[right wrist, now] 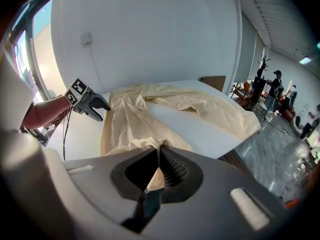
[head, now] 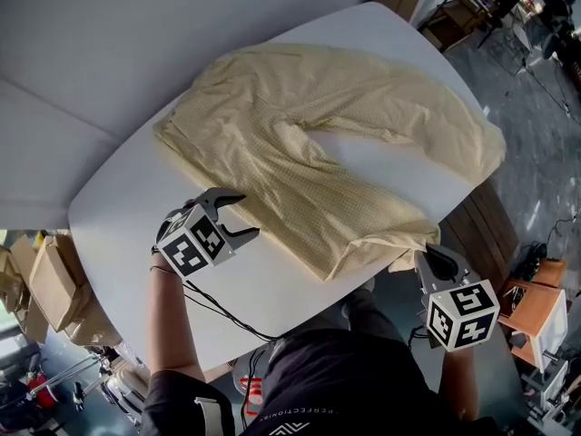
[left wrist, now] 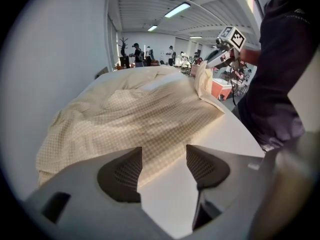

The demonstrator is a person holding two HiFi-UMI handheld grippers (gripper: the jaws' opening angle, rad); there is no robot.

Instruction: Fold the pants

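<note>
Likely taking hold before the first fold. Working on the pants, lying spread across the white tabletop and filling mid-frame. Pinching the nearer leg's cuff at lower right with the right tongs, clamped fully on the cloth. Holding the left tongs gaping wide and empty, just beside that leg's edge. Next, probably calling for closing on that edge, then lifting both ends together. Spotting only cardboard boxes at lower left, contents not showing.

White table, cardboard boxes beside
</note>
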